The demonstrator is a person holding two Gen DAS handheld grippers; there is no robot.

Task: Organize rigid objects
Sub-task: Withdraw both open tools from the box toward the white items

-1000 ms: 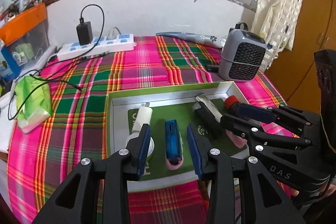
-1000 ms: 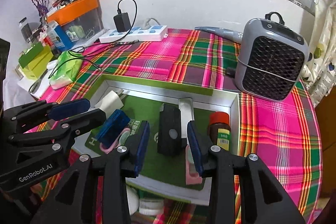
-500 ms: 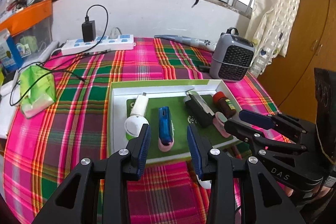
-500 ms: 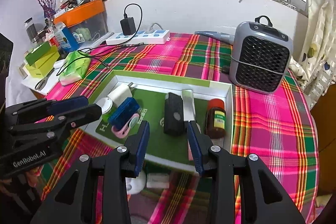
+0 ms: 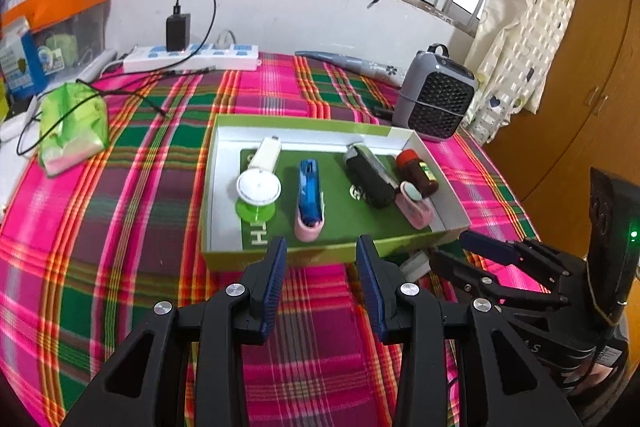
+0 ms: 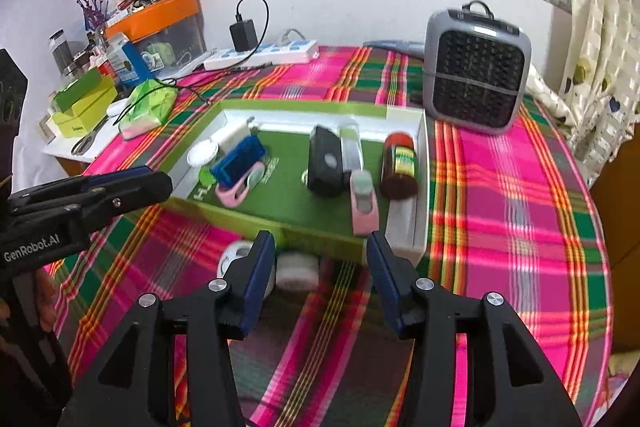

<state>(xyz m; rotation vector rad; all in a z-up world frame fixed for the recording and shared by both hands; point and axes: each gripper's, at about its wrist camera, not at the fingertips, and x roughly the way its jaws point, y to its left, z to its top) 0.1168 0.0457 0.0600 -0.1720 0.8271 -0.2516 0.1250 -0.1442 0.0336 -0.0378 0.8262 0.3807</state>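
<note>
A green-and-white box (image 5: 216, 163) (image 6: 420, 163) on the plaid cloth holds a white charger (image 5: 266, 155), a white round disc (image 5: 258, 186), a blue stapler (image 5: 309, 183) (image 6: 240, 159), a black case (image 5: 368, 179) (image 6: 326, 163), a pink item (image 5: 414, 205) (image 6: 363, 201) and a brown red-capped bottle (image 5: 418, 171) (image 6: 400, 165). My left gripper (image 5: 322, 263) is open and empty, just in front of the box. My right gripper (image 6: 320, 259) is open and empty, at the box's near edge. A white tape roll (image 6: 232, 259) and a small white object (image 6: 298, 271) lie on the cloth by the right gripper.
A grey heater (image 5: 436, 103) (image 6: 478, 67) stands behind the box to the right. A power strip with a black charger (image 5: 192, 53) (image 6: 260, 53) lies at the back. A green tissue pack (image 5: 74, 123) (image 6: 148, 107) lies at the left, with clutter beyond. The table edge runs along the right.
Both grippers have pulled back and up from over the box to in front of it. Both stay open and empty. The box's contents have not moved.
</note>
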